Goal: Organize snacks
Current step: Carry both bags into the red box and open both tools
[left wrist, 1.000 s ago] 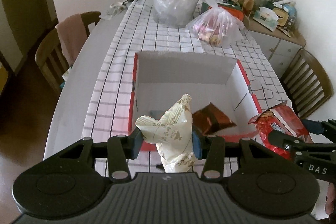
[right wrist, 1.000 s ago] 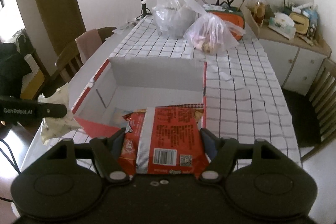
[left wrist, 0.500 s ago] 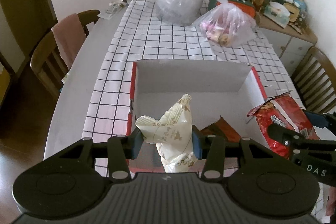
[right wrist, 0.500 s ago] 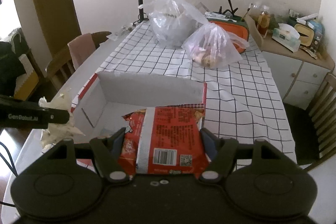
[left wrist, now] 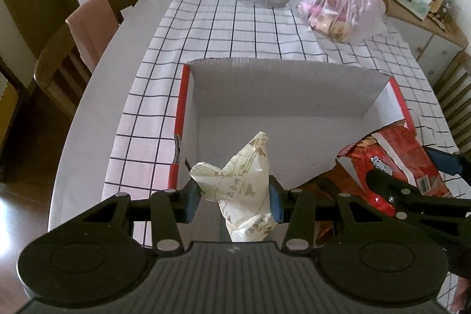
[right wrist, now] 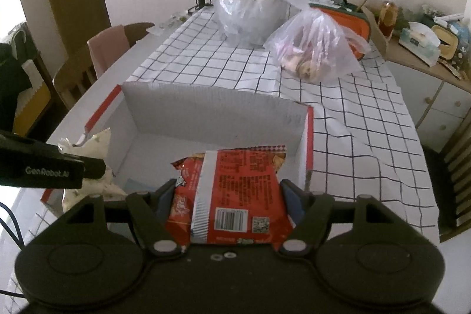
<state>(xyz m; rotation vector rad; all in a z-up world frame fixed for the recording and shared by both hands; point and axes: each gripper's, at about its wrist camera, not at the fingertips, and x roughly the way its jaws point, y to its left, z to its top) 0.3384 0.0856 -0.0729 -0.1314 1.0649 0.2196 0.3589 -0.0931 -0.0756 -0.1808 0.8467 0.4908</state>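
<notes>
While clamped in each tool (left wrist: 234, 197), both packets (left wrist: 241, 190) hang over the box (left wrist: 282, 87).

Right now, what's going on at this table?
A person is sorting snacks into the open cardboard box on the checked tablecloth. The left tongs are shut on a cream snack packet, the right tongs on a red snack bag. Both packets hang over the near end of the box, not yet released. A brown packet already lies inside. Two plastic bags of food sit beyond the box.
</notes>
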